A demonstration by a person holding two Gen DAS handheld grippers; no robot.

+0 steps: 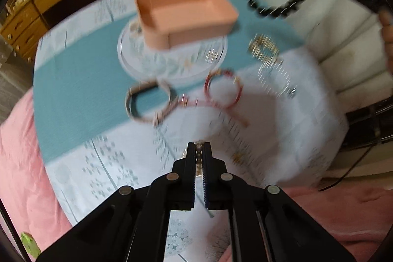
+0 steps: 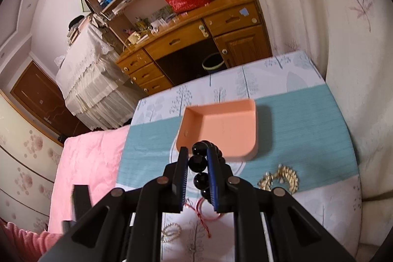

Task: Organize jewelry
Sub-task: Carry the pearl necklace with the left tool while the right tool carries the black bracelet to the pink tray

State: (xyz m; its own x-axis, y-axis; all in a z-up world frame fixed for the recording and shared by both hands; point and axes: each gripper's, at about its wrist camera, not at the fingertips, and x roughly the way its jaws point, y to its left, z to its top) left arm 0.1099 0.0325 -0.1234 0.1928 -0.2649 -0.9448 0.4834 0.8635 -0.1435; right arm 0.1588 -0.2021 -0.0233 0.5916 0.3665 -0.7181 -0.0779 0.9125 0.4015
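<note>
Left gripper [image 1: 199, 147]: black ribbed fingers drawn together on a thin chain [image 1: 198, 158] of small metallic links, caught between the pads near the tips; rest of that piece too blurred to tell.

Right gripper [image 2: 198, 151]: blue-edged pads clamped on a black bead bracelet [image 2: 197, 162], glossy round beads, one bead pinched between the pads, the others strung above and below it. Same bracelet seen from the left wrist view as a dark ring hanging at far right, above the cloth.

Tray [image 2: 221, 129]: salmon-pink plastic, rectangular, rounded corners, low walls, smooth inside. Nothing visible in it. Stands toward the far side of the table, partly on a clear glass plate [image 1: 137, 65], round with a faint leaf pattern.

Tablecloth [image 2: 147, 139]: white with grey-blue tree prints, one broad teal band of woven texture across the middle.

Loose on the cloth, near side of the tray: red cord bracelet [image 1: 223, 87], thin and circular, with a trailing tail; just left of it a pale beaded bracelet [image 1: 149, 102], round, partly dark; gold chain heap [image 2: 280, 178] to the right, fine links bunched in a loop.

Pink quilted bedding [image 2: 86, 163] at left. Wooden desk [image 2: 196, 41] with drawers beyond the table.
</note>
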